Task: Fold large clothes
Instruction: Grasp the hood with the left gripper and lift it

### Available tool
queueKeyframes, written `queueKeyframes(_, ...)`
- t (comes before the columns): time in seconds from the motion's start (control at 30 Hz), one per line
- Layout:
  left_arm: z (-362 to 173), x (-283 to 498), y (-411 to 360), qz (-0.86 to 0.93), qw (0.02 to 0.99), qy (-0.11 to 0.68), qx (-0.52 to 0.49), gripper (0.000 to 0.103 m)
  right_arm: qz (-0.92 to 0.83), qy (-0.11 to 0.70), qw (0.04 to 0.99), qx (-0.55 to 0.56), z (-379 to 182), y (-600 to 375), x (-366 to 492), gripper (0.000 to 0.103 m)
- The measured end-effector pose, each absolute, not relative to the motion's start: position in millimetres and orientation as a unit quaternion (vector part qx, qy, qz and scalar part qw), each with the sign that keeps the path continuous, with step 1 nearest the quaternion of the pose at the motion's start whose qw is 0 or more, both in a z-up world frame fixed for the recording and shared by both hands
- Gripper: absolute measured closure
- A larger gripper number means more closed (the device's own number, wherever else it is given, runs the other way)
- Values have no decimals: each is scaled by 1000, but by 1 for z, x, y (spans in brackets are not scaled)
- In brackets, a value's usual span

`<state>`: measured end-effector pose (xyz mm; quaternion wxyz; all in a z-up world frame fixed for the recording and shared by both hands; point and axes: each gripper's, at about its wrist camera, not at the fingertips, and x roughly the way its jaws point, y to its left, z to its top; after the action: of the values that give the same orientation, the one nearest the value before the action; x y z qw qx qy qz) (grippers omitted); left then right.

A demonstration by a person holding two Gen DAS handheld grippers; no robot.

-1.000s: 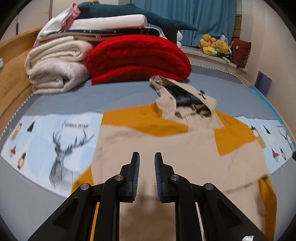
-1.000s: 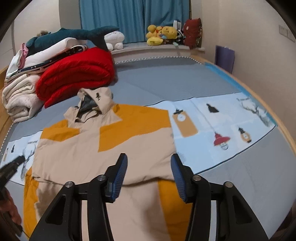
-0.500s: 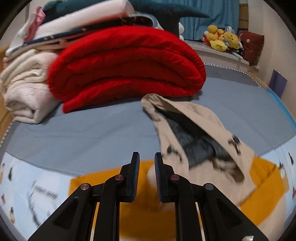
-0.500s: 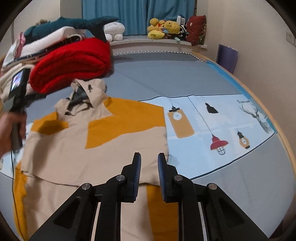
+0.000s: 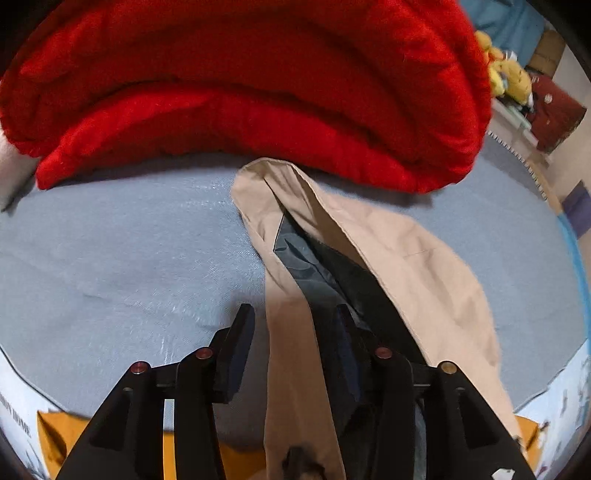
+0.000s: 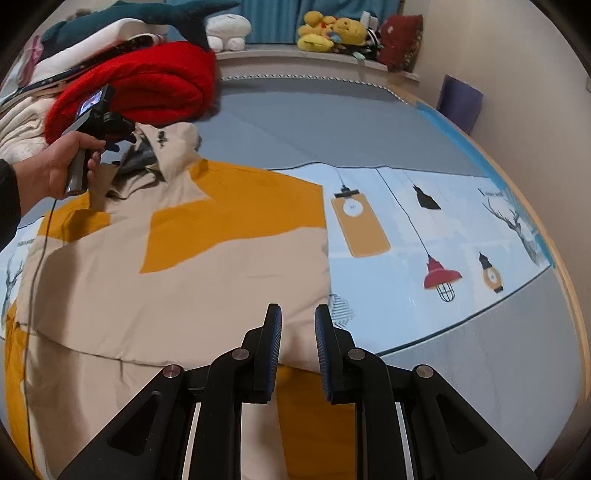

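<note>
A beige and orange hooded jacket (image 6: 177,280) lies flat on the bed, hood toward the red blanket. In the left wrist view my left gripper (image 5: 291,332) is open, its jaws on either side of the hood's left edge (image 5: 291,295); the hood's dark lining (image 5: 314,266) shows. The same gripper shows in the right wrist view (image 6: 110,129) at the hood, held by a hand. My right gripper (image 6: 297,332) hovers over the jacket's right hem area with jaws nearly closed and nothing between them.
A folded red blanket (image 5: 258,81) lies just beyond the hood, with cream blankets (image 6: 18,129) and a plush shark (image 6: 147,14) stacked at the left. Plush toys (image 6: 332,33) sit on the ledge. The printed blue sheet (image 6: 424,229) extends right of the jacket.
My left gripper moved forward to the hood and opened around its left edge. My right gripper closed from wide open to a narrow gap and stayed over the hem.
</note>
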<state>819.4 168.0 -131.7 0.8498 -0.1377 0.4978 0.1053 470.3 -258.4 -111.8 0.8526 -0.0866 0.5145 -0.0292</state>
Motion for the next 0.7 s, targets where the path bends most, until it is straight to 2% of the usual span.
queueKeyframes(0.07, -142, 825, 165, 100, 841, 518, -122, 90, -34, 518, 851, -85, -115, -260, 472, 83)
queueKeyframes(0.1, -143, 826, 164, 103, 837, 526, -113, 97, -33, 520, 849, -84, -116, -260, 472, 83)
queueKeyframes(0.13, -142, 824, 163, 109, 836, 528, -101, 98, -31, 522, 848, -83, -117, -259, 473, 83)
queueKeyframes(0.33, -65, 764, 135, 64, 895, 440, -30, 101, -26, 517, 852, -78, -109, -256, 471, 83)
queueKeyframes(0.5, 1, 645, 82, -20, 933, 355, 54, 101, -27, 500, 864, -60, -89, -259, 467, 83)
queueKeyframes(0.6, 10, 563, 50, -58, 938, 327, 98, 101, -29, 484, 873, -42, -76, -259, 465, 83)
queueKeyframes(0.7, -12, 477, 28, -67, 930, 346, 105, 99, -26, 479, 877, -25, -67, -257, 463, 83)
